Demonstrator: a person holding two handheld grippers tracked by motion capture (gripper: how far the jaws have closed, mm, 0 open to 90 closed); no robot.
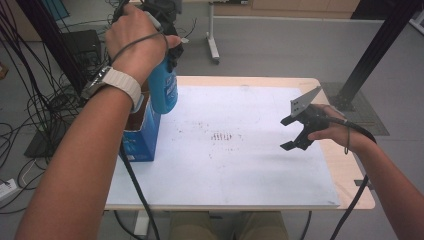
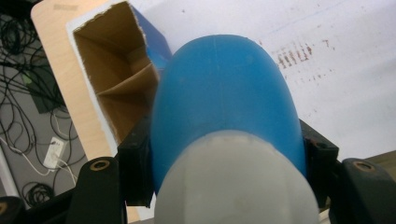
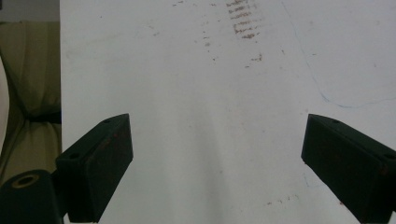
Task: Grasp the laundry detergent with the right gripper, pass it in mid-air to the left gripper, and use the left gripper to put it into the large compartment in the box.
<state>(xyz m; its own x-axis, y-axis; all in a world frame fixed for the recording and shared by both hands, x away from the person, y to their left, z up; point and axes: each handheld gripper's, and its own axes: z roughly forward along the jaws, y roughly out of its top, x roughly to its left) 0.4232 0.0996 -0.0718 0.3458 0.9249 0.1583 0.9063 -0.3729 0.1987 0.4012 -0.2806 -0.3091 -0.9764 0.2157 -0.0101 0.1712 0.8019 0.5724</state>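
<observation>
A blue bottle (image 1: 164,87) hangs bottom-down above the left part of the table, beside the open top of a blue carton (image 1: 142,132). My left gripper (image 1: 167,42) is shut on it near its upper end. In the left gripper view the blue bottle (image 2: 224,102) with its pale whitish top sits between both black jaws, and the blue carton (image 2: 116,88) shows its brown divided inside below. My right gripper (image 1: 290,132) hovers open over the right side of the white sheet (image 1: 240,150), nothing between its jaws. In the right gripper view my right gripper (image 3: 219,163) looks at the bare white sheet (image 3: 210,93).
A wooden table (image 1: 350,170) carries the white sheet, which has reddish-brown marks (image 1: 222,136) at its middle. Cables (image 1: 30,105) lie on the floor at the left. A black post (image 1: 375,50) rises at the back right and a white table leg (image 1: 212,35) stands behind.
</observation>
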